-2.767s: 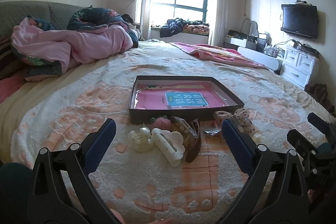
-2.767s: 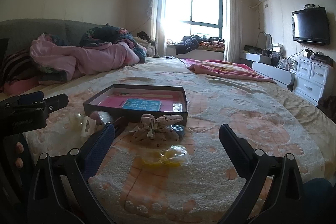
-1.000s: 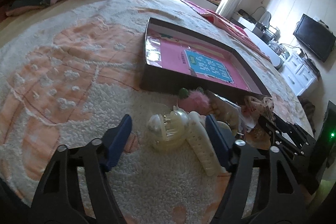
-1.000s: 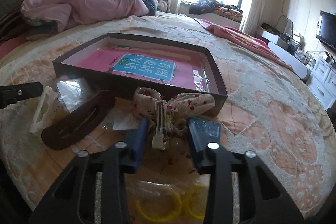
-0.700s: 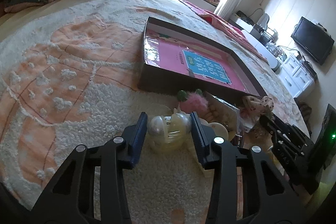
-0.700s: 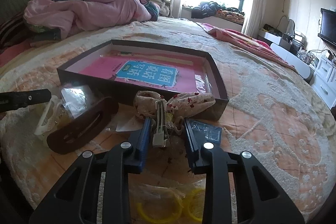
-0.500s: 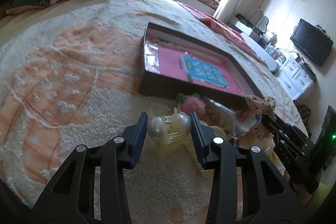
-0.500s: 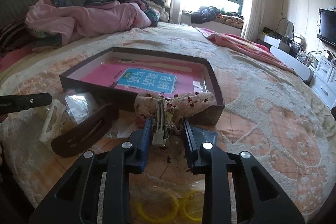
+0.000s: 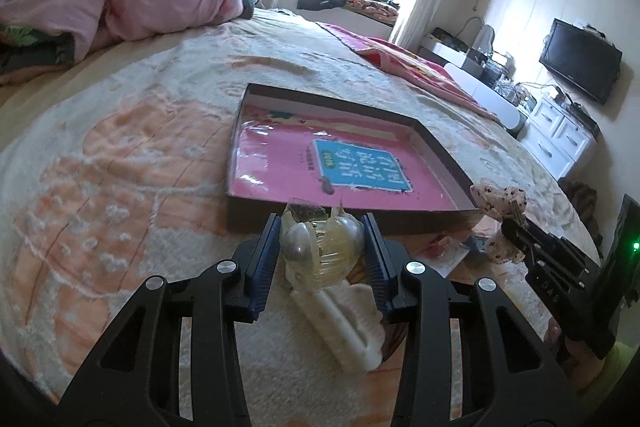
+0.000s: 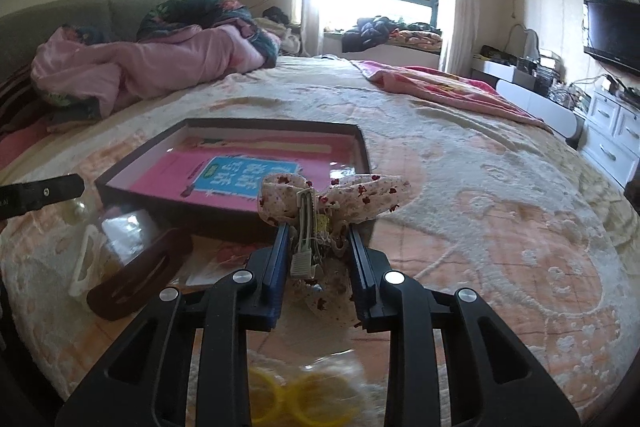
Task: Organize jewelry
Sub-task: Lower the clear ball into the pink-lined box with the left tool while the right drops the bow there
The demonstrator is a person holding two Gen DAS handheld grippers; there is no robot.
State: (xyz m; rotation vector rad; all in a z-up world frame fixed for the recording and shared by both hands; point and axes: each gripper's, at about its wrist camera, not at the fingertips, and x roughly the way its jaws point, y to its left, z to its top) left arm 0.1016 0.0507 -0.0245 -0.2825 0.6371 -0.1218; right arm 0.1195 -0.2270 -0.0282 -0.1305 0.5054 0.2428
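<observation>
We held the pearl claw clip (image 9: 322, 251) pinched in our left gripper (image 9: 322, 255) and the floral bow clip (image 10: 320, 223) in our right gripper (image 10: 318, 259), both raised just short of the box (image 9: 436, 223).

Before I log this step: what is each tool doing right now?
Left tool: closed on the pearl hair clip.
Right tool: closed on the floral bow clip.
</observation>
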